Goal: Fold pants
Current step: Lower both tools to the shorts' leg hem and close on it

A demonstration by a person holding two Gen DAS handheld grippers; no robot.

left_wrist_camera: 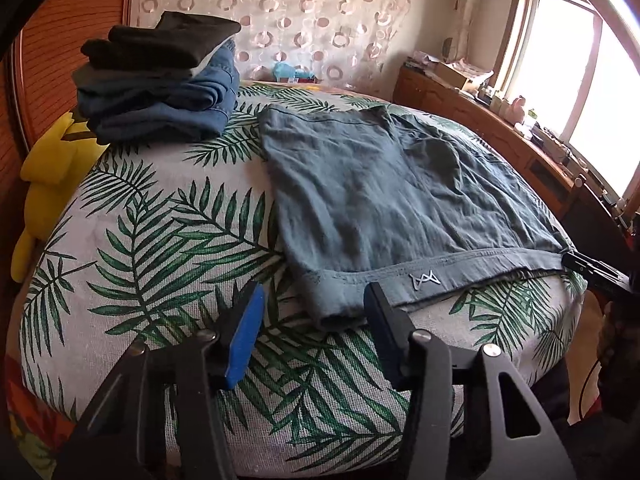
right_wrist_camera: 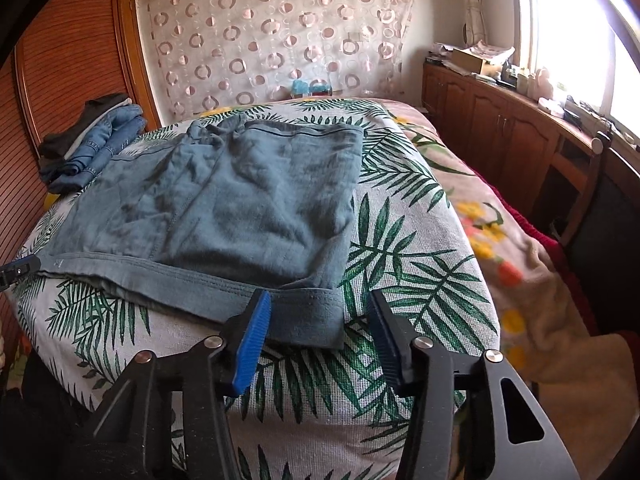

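Pants of grey-blue cloth lie spread flat on a bed, folded into a broad rectangle with the waistband running along the near edge. The bed is covered by a pale spread printed with green palm leaves, and in the right wrist view a floral blanket shows on its far side. Behind the bed hangs a curtain patterned with pink rings; a wooden cabinet runs under a bright window. A pile of folded clothes, blue jeans under dark items, sits on the bed's far left corner, well apart from the pants. A yellow soft toy rests beside the bed, below the pile. The left tongs stand part open over the waistband's left corner, which lies between the blue pads; the pads do not press it. The right tongs are likewise part open around the waistband's right corner, without pressing it. A small silver logo marks the waistband.
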